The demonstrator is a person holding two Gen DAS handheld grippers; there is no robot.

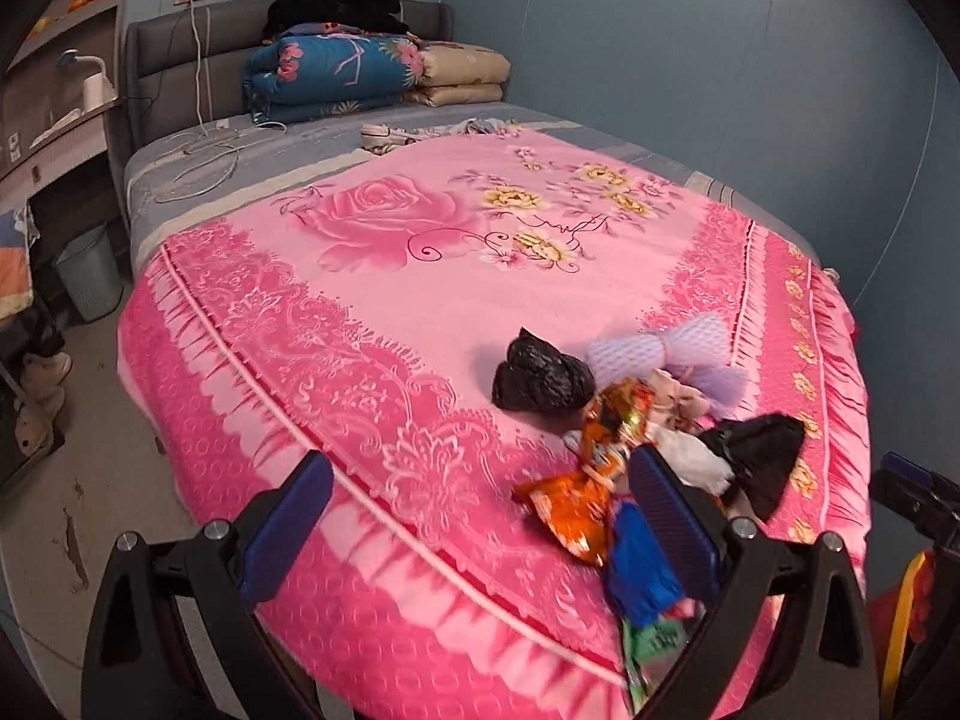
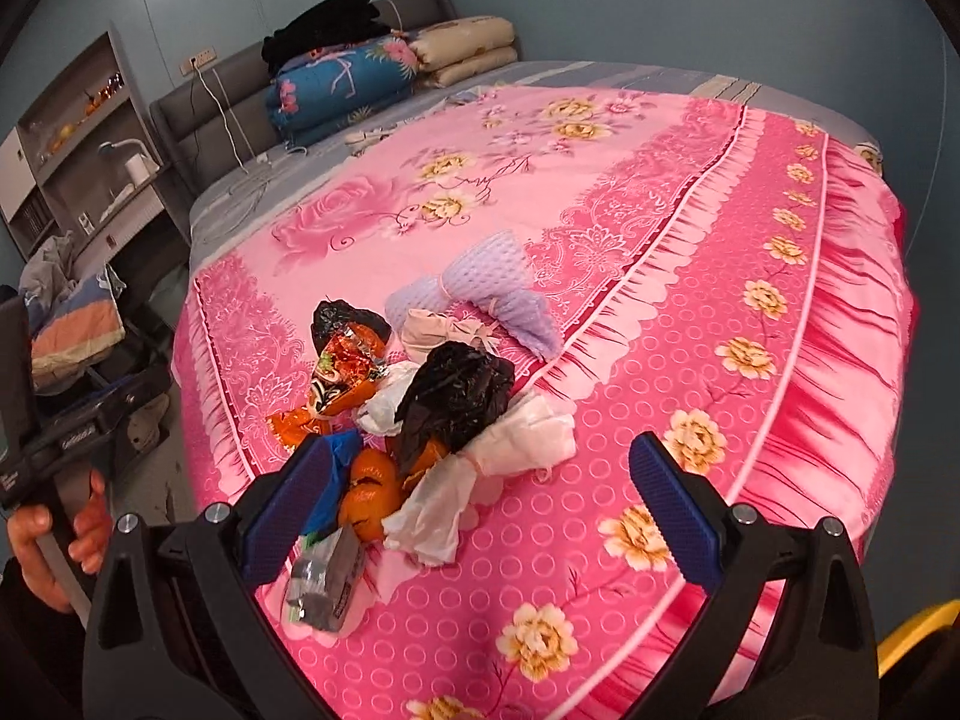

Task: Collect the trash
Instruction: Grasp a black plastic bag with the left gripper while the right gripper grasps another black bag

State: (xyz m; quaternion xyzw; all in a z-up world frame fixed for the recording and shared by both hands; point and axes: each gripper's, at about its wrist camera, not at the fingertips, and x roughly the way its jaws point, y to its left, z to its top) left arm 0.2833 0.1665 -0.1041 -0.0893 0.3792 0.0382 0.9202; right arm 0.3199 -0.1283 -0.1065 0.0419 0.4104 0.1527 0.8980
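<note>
both claws wide open and empty, left claw (image 1: 480,516) and right claw (image 2: 480,498) hovering over the trash pile (image 2: 420,408) on the pink blanket (image 2: 690,240)

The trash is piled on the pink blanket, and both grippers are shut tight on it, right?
Not quite. The trash pile does lie on the pink blanket, but the left gripper and right gripper are both open, holding nothing, as each wrist view shows.
</note>
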